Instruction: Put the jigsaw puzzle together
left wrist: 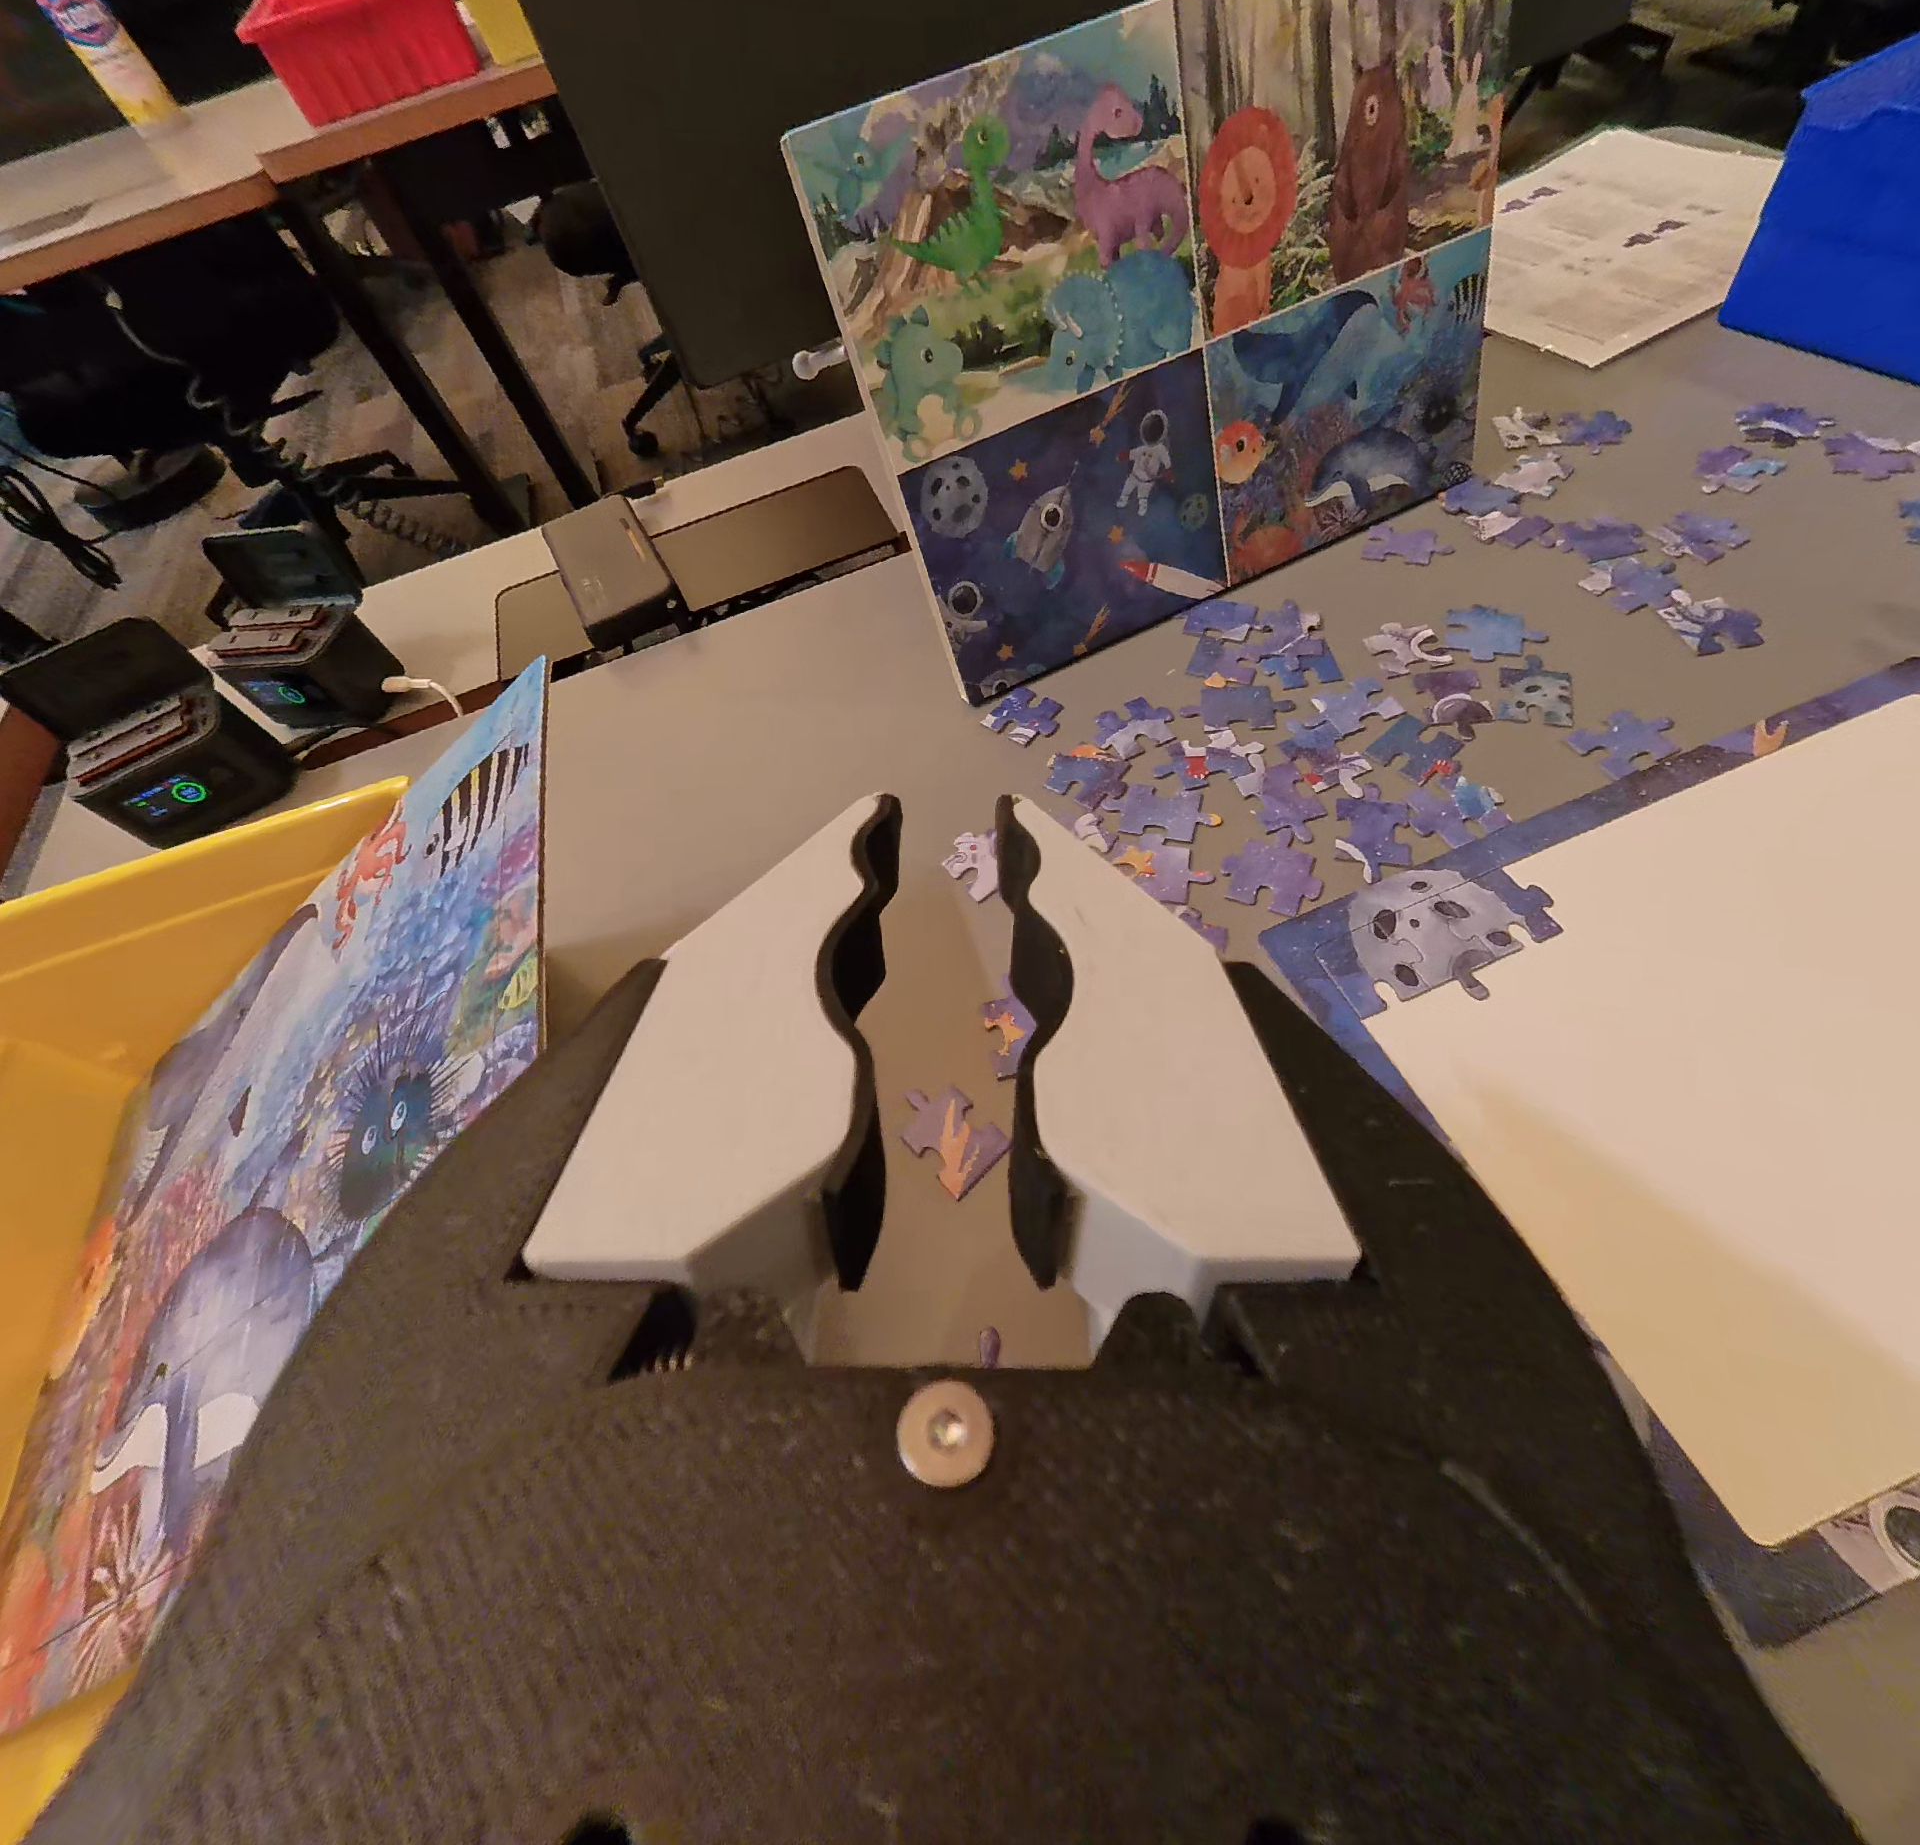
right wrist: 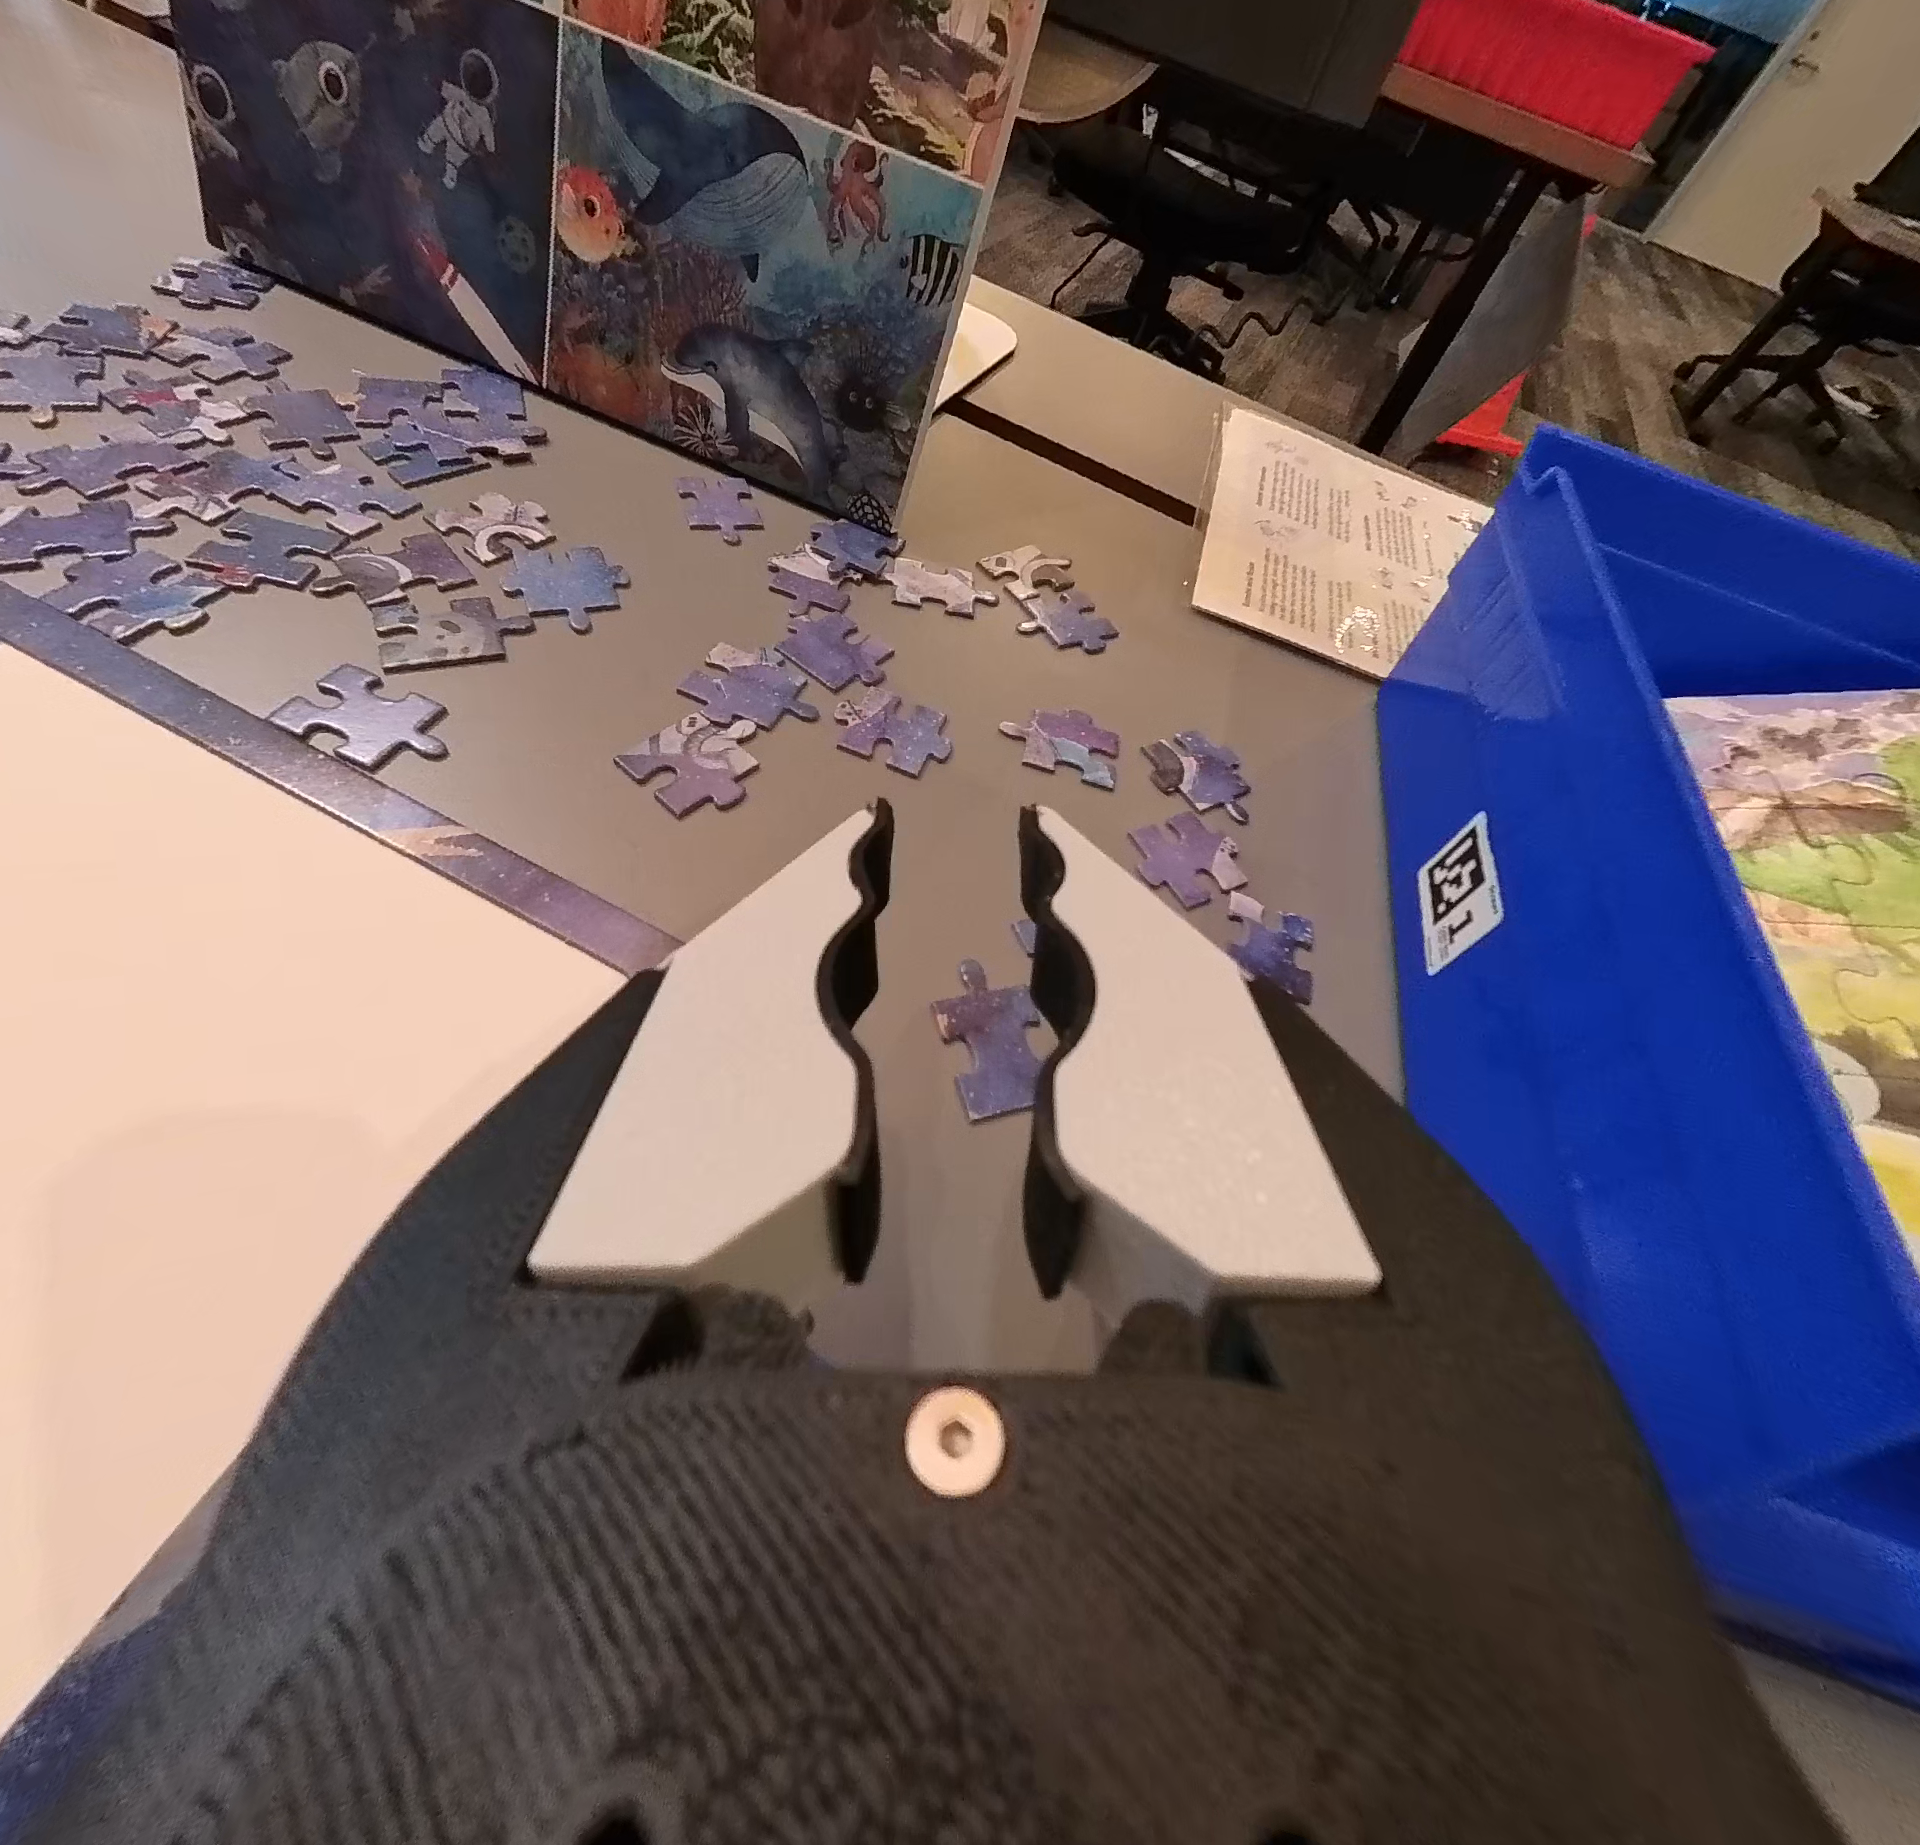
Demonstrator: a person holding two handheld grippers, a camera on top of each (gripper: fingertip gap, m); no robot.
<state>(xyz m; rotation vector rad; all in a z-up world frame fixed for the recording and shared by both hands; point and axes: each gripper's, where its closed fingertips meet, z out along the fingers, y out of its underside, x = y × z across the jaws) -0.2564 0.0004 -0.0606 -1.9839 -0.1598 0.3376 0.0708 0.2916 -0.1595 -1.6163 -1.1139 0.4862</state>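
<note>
Left gripper (left wrist: 945,819): held above the grey table (left wrist: 727,756); its jaws are seen narrowly parted with nothing clamped, and bare tabletop shows between the tips.
Nearest to left gripper: a pale puzzle piece (left wrist: 971,860) lying flat just beside the right fingertip; two purple pieces with orange marks (left wrist: 956,1141) are seen on the table below the gap, apart from the pads.
Left surroundings: a finished sea puzzle board (left wrist: 312,1120) is leaned in a yellow bin (left wrist: 125,922), its long edge running away from the camera.
Right gripper (right wrist: 954,824): held over the table with a slightly wider gap, nothing gripped.
Nearest to right gripper: a purple piece (right wrist: 987,1052) lying flat beneath the gap, its long axis pointing roughly along the fingers; part of it is hidden by the right finger.
Puzzle frame (left wrist: 1662,1068): white tray with a dark blue border, a moon section (left wrist: 1434,928) already joined at its corner.
Loose pieces (right wrist: 312,465): scattered flat between the frame and the upright picture box (left wrist: 1143,341).
Blue bin (right wrist: 1610,964): just right of the right gripper.
</note>
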